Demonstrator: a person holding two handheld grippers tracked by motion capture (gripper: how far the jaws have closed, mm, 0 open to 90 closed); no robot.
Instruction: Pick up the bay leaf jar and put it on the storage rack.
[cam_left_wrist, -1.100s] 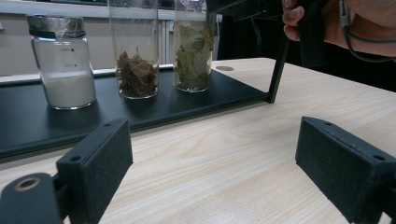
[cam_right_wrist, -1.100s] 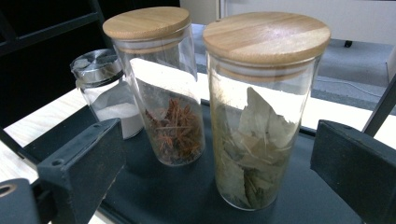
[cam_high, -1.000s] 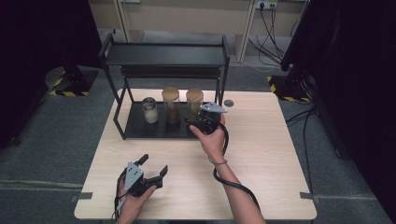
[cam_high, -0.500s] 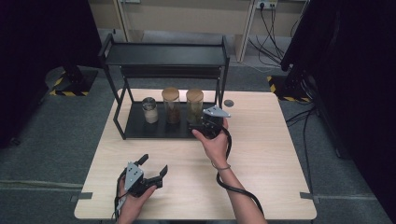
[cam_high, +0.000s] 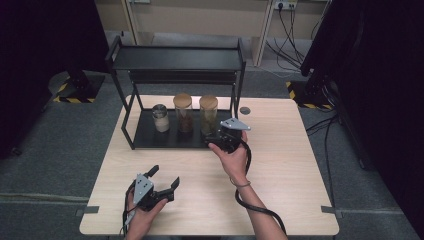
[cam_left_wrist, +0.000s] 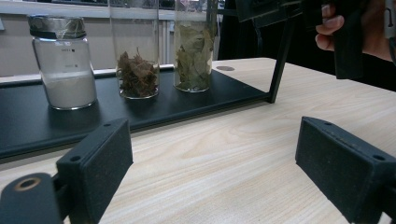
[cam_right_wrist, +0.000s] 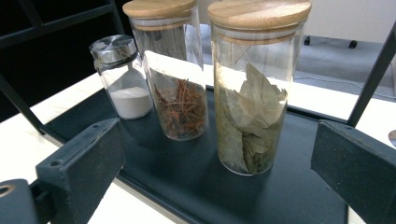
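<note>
The right gripper (cam_high: 220, 141) hovers at the front edge of the black metal two-tier rack (cam_high: 176, 57), its jaws spread wide and holding nothing. Just ahead of it, on the rack's lower tray, stands the tall glass jar of pale dried leaves with a round wooden lid (cam_right_wrist: 254, 88), upright and framed between the jaws in the right gripper view, but not touched. Beside it stands a second tall wooden-lidded glass jar of reddish-brown dried bits (cam_right_wrist: 173, 74), and farther along a short glass jar of white powder with a silver metal lid (cam_right_wrist: 120, 79). The left gripper (cam_high: 162, 184) rests low over the light wooden counter (cam_high: 290, 165) near its front edge, well apart from the rack, jaws wide open and empty.
</note>
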